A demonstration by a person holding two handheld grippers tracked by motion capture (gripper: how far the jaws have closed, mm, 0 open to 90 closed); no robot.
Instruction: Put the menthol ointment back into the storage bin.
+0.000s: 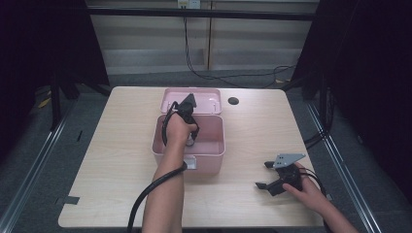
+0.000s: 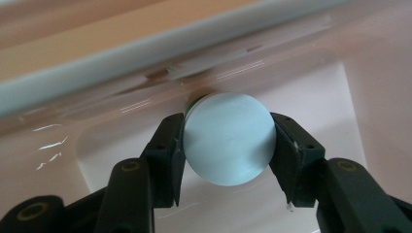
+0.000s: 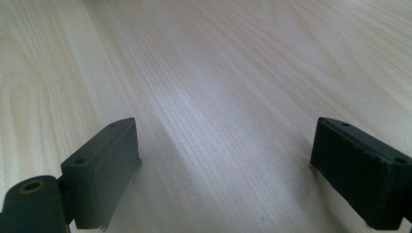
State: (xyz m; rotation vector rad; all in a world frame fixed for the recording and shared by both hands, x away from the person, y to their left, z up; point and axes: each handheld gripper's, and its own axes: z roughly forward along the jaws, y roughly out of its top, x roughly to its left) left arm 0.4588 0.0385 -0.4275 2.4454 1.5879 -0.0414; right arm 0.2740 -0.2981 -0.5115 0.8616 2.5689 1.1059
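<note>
Left gripper view: the left gripper (image 2: 228,145) clamps a smooth round object (image 2: 227,138), pale blue flat face with a green edge behind, between its ridged black pads, down inside the glossy pink plastic box (image 1: 214,145). Its hinged lid (image 1: 209,99) lies open behind. The right gripper (image 1: 266,175) gapes wide over the pale wood-grain table (image 1: 121,145).

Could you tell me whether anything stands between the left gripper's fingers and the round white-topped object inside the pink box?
Nothing visible does. The left gripper is already shut on the round white-topped object, its fingers pressing on opposite sides, low inside the open pink box. The right gripper rests open on the table, away from the box.
</note>
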